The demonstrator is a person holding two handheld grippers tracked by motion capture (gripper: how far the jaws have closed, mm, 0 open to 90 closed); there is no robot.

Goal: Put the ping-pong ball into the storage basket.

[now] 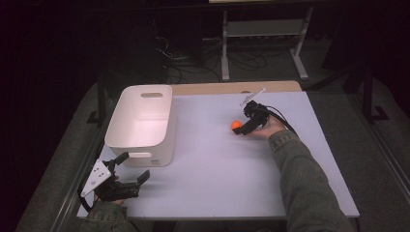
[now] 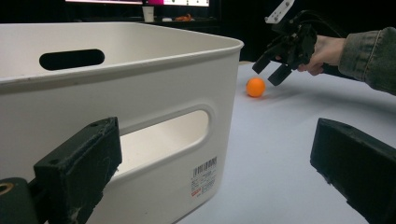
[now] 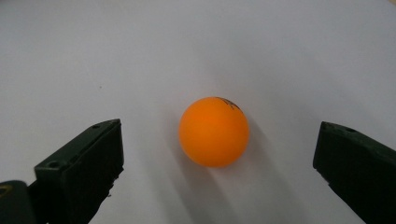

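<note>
A small orange ball [image 1: 236, 125] rests on the white table [image 1: 217, 169], right of centre. My right gripper [image 1: 245, 122] hovers just to its right, open, tilted down toward it. In the right gripper view the ball [image 3: 214, 131] lies between the two spread jaws of the right gripper [image 3: 219, 134], touching neither. A white plastic bin [image 1: 140, 123] with handle slots stands at the table's left, nothing visible inside. My left gripper [image 1: 134, 166] is open near the front left corner, just in front of the bin. From the left gripper view, the bin [image 2: 140, 84] is close and the ball [image 2: 256, 87] far off.
The bin's near wall carries a barcode label [image 2: 204, 175]. A wooden strip [image 1: 232, 88] runs along the table's back edge. Beyond it stand a metal shelf frame [image 1: 263, 29] and loose cables [image 1: 183, 63] on the dark floor.
</note>
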